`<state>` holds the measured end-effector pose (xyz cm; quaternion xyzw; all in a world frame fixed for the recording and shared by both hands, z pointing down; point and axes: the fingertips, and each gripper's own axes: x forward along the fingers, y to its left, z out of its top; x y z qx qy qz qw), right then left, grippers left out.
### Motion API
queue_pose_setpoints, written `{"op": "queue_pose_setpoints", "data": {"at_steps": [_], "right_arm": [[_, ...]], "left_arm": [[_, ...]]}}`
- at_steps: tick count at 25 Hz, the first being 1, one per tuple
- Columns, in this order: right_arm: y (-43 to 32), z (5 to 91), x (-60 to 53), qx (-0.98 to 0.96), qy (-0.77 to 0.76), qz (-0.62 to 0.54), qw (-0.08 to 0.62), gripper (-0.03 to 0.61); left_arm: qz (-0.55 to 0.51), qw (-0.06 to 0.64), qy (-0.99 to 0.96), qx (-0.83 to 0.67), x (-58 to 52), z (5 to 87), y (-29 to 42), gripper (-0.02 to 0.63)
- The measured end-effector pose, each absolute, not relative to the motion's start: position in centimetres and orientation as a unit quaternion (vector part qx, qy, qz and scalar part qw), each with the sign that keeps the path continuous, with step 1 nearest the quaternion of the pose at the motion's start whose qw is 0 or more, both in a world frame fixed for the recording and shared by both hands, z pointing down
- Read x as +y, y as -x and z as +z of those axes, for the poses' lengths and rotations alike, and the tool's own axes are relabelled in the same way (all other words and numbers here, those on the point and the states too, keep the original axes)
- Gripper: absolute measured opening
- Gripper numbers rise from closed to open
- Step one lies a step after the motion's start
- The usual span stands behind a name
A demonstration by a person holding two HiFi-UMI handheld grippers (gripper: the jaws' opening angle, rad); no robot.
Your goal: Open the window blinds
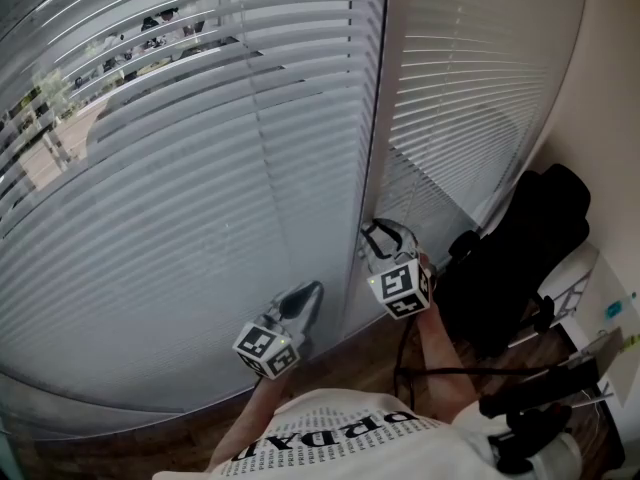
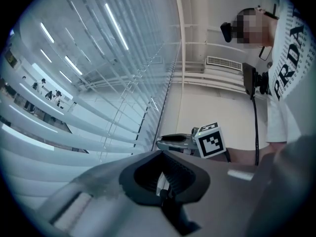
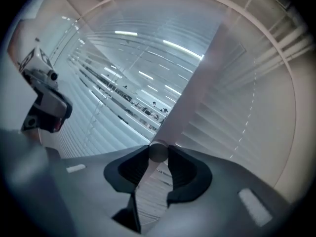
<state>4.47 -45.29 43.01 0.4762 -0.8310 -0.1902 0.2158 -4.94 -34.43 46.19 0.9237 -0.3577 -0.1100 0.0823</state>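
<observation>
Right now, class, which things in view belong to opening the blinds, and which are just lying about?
Job: window blinds; tilt wand; right gripper clamped on it.
Lying about: black chair; cables; wall vent.

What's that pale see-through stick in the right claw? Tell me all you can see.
A slim, translucent, plastic-looking blind rod, straight, rising from the right claw along the frame between the two slatted blinds. Its rounded grey lower end sits pinched between the claw's dark pads. Its top cannot be made out.
</observation>
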Motion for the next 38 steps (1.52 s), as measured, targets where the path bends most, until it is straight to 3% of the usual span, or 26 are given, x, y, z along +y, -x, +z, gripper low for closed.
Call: {"op": "queue_pose_setpoints", "data": {"at_steps": [13, 18, 28, 38], "right_arm": [[-5.2, 43.0, -45.8, -0.871, -0.477, -0.045, 0.112, 0.130], [-5.1, 42.9, -45.7, -0.871, -0.479, -0.053, 0.090, 0.134], [-4.1, 42.4, -44.9, -0.805, -0.470, -0.273, 0.236, 0.152], [-4.3, 42.6, -45.0, -0.835, -0.475, -0.206, 0.187, 0.132]], "left_arm": [[-0.108, 0.086, -0.925, -0.355, -34.3, 46.2, 4.7, -0.003], [-0.108, 0.087, -0.925, -0.353, -34.0, 46.2, 4.5, -0.003], [-0.109, 0.088, -0.925, -0.354, -33.9, 46.3, 4.6, -0.003], [-0.108, 0.091, -0.923, -0.357, -33.8, 46.6, 4.6, -0.003]]}}
